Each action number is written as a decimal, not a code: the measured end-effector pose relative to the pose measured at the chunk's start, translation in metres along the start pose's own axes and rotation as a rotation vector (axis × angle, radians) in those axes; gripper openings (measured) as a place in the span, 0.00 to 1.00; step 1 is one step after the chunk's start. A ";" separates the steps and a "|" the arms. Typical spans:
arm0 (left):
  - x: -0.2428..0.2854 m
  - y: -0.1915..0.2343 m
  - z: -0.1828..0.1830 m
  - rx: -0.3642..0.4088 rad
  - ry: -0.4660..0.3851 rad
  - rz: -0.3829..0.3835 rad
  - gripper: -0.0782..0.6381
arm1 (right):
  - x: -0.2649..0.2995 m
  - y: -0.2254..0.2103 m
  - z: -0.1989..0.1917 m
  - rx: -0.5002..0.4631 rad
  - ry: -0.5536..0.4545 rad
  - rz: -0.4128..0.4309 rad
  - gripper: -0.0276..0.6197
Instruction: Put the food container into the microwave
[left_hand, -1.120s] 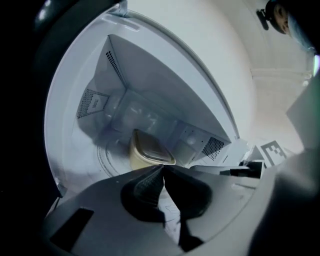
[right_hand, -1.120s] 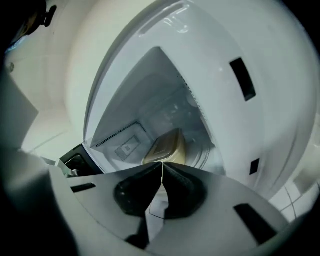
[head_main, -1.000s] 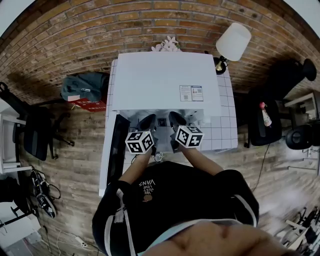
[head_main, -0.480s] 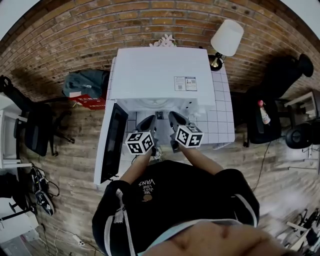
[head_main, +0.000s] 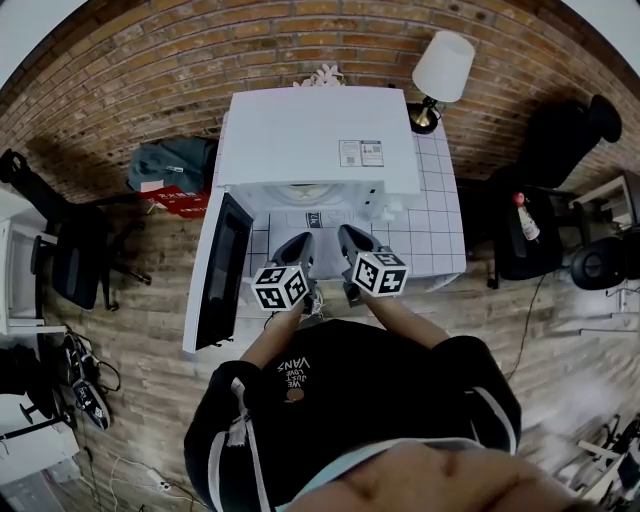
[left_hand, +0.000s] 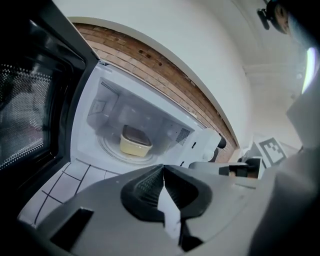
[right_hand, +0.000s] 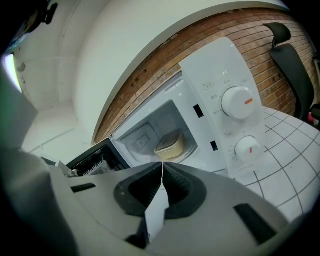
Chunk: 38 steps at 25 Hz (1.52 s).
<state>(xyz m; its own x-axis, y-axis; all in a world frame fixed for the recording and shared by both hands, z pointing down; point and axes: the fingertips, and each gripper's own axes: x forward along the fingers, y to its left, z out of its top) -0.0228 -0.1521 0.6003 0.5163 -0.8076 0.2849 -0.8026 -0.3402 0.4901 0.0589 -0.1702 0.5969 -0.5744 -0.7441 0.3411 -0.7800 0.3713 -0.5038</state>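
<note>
The white microwave (head_main: 315, 140) stands on a white tiled table (head_main: 440, 225) with its door (head_main: 222, 270) swung open to the left. Inside, on the turntable, sits the cream food container with a dark lid (left_hand: 134, 141), also seen as container (right_hand: 169, 144) in the right gripper view. My left gripper (head_main: 297, 246) and right gripper (head_main: 352, 240) hang side by side in front of the open cavity, both outside it. Each gripper has its jaws shut with nothing between them. The left gripper (left_hand: 163, 167) and right gripper (right_hand: 162, 164) point at the cavity.
The microwave's control panel with two round knobs (right_hand: 238, 102) is right of the cavity. A table lamp (head_main: 441, 68) stands at the back right. A black chair (head_main: 70, 262) is on the left, a grey bag (head_main: 170, 165) by the wall, another chair (head_main: 560, 150) on the right.
The view has shifted back from the microwave, so more of the open door and table shows. Both grippers stay shut in front of the cavity.
</note>
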 end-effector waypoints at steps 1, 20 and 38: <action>-0.002 -0.003 -0.002 0.000 0.000 0.000 0.13 | -0.004 0.000 -0.001 -0.001 0.000 0.000 0.05; -0.044 -0.034 -0.035 -0.019 -0.030 0.044 0.13 | -0.060 0.002 -0.029 0.003 0.004 0.021 0.05; -0.058 -0.058 -0.065 -0.036 -0.021 0.057 0.13 | -0.094 -0.005 -0.049 -0.004 0.042 0.034 0.05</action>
<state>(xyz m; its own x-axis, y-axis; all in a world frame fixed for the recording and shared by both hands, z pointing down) 0.0135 -0.0541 0.6084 0.4637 -0.8350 0.2962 -0.8189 -0.2763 0.5031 0.1044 -0.0746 0.6065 -0.6104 -0.7070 0.3571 -0.7610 0.3984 -0.5121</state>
